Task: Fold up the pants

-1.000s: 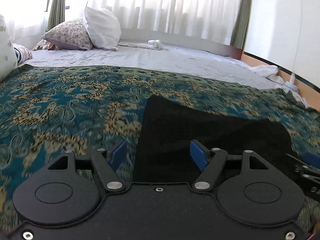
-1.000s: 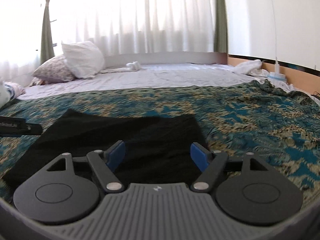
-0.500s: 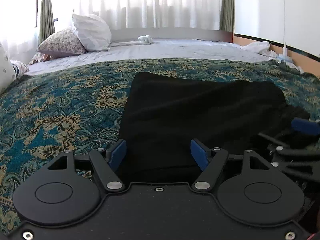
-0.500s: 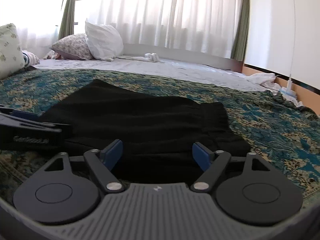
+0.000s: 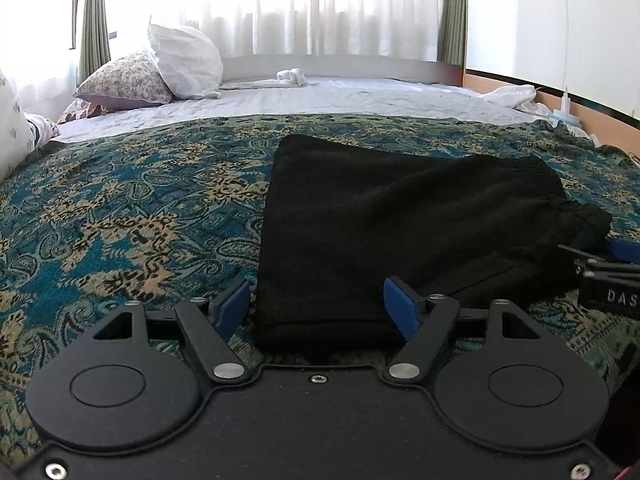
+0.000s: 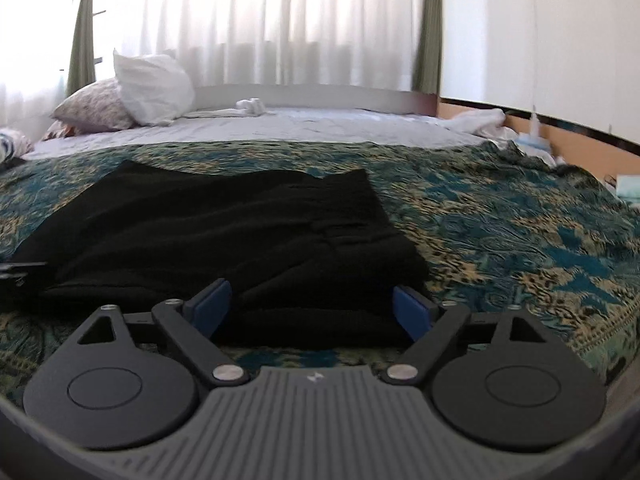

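Note:
The black pants [image 5: 400, 220] lie folded flat on the teal patterned bedspread [image 5: 120, 220]. My left gripper [image 5: 318, 308] is open, its blue fingertips [image 5: 234, 304] straddling the near left corner of the pants. My right gripper [image 6: 312, 312] is open, its fingertips either side of the near right edge of the pants [image 6: 240, 232]. The right gripper also shows at the right edge of the left wrist view [image 5: 612, 276], beside the waistband end. The left gripper's tip shows at the far left of the right wrist view [image 6: 16, 272].
White pillow [image 5: 184, 64] and floral pillow [image 5: 124, 80] lie at the head of the bed. A rolled white cloth [image 5: 290, 76] sits on the white sheet [image 5: 360, 96]. Crumpled white fabric [image 5: 512, 94] lies by the right wall. Curtains hang behind.
Both grippers have dropped and drawn back to the near edge of the pants. The right gripper has swung right, so the pants sit more to its left. Jaws stayed open.

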Demonstrator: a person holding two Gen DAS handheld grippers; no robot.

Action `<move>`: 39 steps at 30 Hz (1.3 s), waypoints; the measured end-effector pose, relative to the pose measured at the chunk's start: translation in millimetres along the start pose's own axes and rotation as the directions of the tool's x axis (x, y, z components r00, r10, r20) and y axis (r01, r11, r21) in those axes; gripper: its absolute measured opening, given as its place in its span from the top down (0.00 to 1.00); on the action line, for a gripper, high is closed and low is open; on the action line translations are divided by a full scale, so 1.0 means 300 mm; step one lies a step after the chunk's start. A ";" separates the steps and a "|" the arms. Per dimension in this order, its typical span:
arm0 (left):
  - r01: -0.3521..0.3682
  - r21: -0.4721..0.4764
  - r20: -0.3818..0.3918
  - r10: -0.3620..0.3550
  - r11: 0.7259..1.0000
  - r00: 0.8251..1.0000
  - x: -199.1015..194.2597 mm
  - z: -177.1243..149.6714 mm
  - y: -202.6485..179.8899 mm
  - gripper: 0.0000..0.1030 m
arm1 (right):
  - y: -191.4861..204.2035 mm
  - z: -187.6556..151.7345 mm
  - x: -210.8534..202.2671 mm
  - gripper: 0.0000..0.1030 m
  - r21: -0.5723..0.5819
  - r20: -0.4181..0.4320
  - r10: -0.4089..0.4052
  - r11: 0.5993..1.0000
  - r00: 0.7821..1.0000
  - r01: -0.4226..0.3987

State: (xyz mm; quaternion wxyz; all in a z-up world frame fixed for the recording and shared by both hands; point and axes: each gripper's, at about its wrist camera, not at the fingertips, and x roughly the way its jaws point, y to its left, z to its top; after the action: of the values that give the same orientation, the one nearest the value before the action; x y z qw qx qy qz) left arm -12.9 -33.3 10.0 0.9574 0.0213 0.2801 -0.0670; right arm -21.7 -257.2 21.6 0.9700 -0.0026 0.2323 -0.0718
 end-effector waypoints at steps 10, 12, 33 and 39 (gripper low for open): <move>0.013 0.008 -0.013 -0.013 1.000 1.000 -0.037 -0.036 0.036 0.23 | -0.035 0.006 0.007 0.08 -0.006 -0.001 -0.024 1.000 1.000 0.024; 0.014 0.008 -0.016 -0.014 1.000 1.000 -0.040 -0.036 0.038 0.23 | -0.066 0.016 0.006 0.08 0.039 -0.016 -0.030 0.999 0.999 0.030; 0.004 -0.014 -0.085 -0.005 1.000 0.996 -0.099 -0.034 -0.041 0.06 | 0.063 -0.055 -0.142 0.05 -0.026 -0.031 0.118 0.993 0.992 -0.119; -0.012 0.010 -0.092 0.013 1.000 0.996 -0.087 -0.047 -0.067 0.01 | 0.080 -0.057 -0.142 0.00 -0.056 -0.041 0.112 0.992 0.993 -0.114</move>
State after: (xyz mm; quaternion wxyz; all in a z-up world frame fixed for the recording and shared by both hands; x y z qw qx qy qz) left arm -44.9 -49.1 12.2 0.9438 0.0306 0.3233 -0.0614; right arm -63.7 -226.9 24.5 0.9674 -0.0161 0.2524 -0.0100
